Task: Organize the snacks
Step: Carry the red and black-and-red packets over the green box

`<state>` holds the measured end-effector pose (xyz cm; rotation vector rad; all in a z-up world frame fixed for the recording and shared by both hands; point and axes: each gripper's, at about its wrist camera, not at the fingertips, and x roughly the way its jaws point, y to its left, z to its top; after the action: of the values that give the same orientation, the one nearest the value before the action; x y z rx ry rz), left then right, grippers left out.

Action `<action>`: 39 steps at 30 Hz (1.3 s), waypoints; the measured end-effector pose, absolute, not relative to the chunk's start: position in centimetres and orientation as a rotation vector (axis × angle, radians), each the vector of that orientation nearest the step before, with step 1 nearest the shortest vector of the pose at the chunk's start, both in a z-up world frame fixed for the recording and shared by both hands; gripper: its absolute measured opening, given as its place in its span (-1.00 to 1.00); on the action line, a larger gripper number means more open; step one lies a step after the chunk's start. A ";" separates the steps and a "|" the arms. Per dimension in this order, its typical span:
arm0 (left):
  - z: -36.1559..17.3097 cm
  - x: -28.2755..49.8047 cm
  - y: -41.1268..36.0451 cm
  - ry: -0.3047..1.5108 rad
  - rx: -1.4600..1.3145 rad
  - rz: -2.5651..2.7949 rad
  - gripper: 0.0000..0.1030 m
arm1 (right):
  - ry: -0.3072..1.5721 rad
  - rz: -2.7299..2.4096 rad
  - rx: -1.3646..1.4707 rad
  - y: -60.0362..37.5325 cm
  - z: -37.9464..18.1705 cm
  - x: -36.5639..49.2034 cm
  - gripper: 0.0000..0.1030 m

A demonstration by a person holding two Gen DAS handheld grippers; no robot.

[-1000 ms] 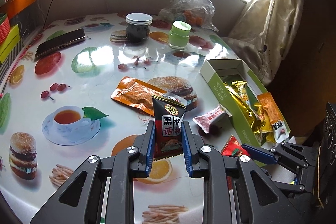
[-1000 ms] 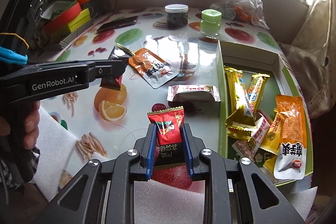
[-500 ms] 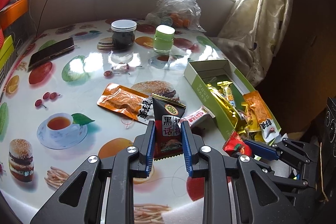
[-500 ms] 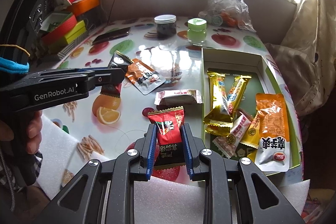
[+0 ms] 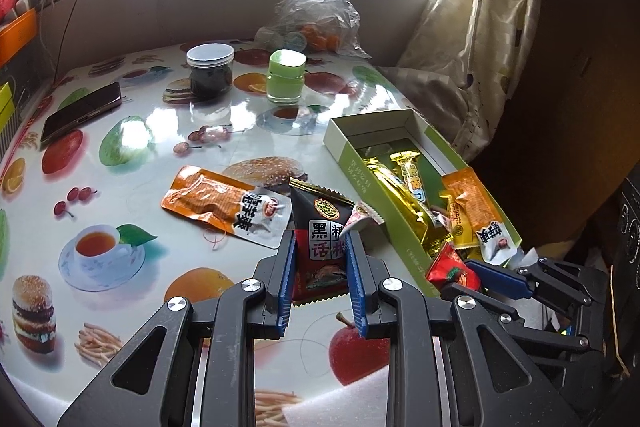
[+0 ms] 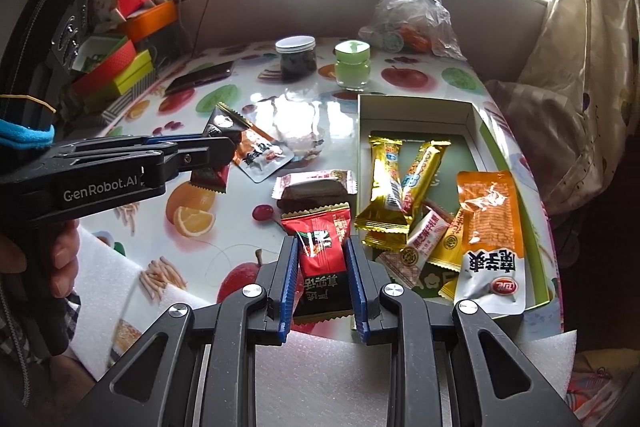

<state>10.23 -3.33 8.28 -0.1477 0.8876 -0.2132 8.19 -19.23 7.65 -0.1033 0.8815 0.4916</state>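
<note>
The left hand-held gripper is clamping a dark snack packet; the right hand-held gripper is pinching a red-and-black packet. Ideally each is carrying its packet over the green box, lying ahead and right of both, before letting go.

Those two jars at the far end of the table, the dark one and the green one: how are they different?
The dark jar is clear with dark contents and a wide white lid; the green jar is pale green glass with a matching green lid. The dark jar looks wider, the green jar narrower. Both stand upright, lids on, side by side and apart.
</note>
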 end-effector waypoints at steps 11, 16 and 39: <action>8.8 11.1 -5.6 0.885 -0.131 -0.272 -0.51 | 0.881 0.450 -0.067 -21.1 7.7 8.2 -0.56; 8.7 11.7 -6.7 0.893 -0.129 -0.300 -0.51 | 0.882 0.414 -0.040 -22.4 7.6 8.5 -0.56; 7.3 14.9 -12.2 0.939 -0.113 -0.413 -0.51 | 0.882 0.237 0.066 -28.1 6.7 10.4 -0.56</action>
<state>14.88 -12.19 7.30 -0.1129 0.9392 -0.4127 10.38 -28.13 6.74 0.0661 0.8820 0.2372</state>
